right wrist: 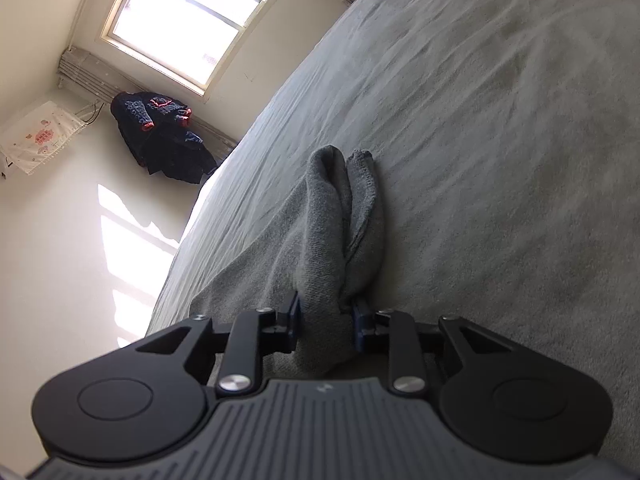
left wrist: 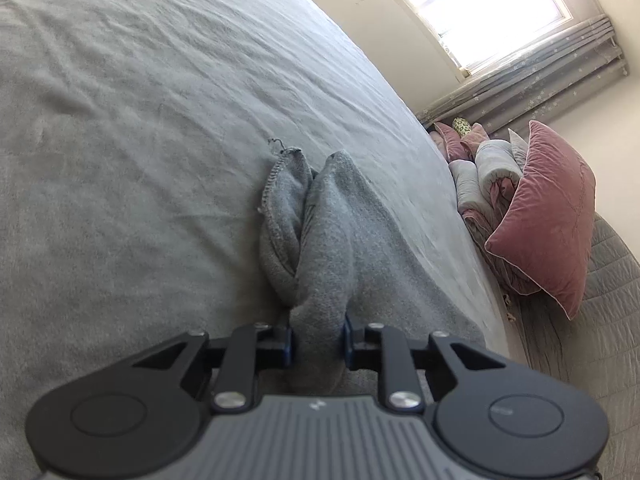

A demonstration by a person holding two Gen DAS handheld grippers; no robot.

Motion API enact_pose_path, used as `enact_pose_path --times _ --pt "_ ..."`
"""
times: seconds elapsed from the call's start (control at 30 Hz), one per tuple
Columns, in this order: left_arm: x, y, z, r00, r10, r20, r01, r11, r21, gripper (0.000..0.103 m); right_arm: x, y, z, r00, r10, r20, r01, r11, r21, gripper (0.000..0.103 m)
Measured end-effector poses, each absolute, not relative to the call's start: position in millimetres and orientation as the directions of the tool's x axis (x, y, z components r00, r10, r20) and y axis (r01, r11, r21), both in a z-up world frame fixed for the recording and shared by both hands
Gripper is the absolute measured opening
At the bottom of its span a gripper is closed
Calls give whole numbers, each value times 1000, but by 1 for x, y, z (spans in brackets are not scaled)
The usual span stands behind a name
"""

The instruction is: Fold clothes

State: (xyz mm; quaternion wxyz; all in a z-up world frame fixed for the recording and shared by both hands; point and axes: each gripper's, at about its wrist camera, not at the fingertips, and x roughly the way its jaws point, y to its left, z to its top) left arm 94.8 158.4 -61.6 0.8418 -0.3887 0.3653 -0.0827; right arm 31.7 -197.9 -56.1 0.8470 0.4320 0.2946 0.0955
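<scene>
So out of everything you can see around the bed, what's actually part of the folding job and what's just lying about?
Part of the job:
- grey garment, pinched at two spots
- left gripper, shut on it
- right gripper, shut on it
- bed sheet, the folding surface

Just lying about:
- pink pillow
- rolled bedding
- dark clothes hanging on the wall
- curtains

Grey bedsheet (left wrist: 160, 100), bright window (right wrist: 188, 20) in cream wall, pink cushion (left wrist: 548, 216), dark jacket (right wrist: 164, 136) hanging beneath the window
</scene>
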Motion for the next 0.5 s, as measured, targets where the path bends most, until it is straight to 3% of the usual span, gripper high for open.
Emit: enact_pose_path --times 0.27,0.5 --pt "71 166 -39 674 -478 -563 -171 641 -748 18 27 -204 -44 800 460 -386 87 547 833 26" --pt "25 176 -31 618 -509 -599 -143 677 -722 18 8 -206 -41 750 495 -439 104 567 817 26"
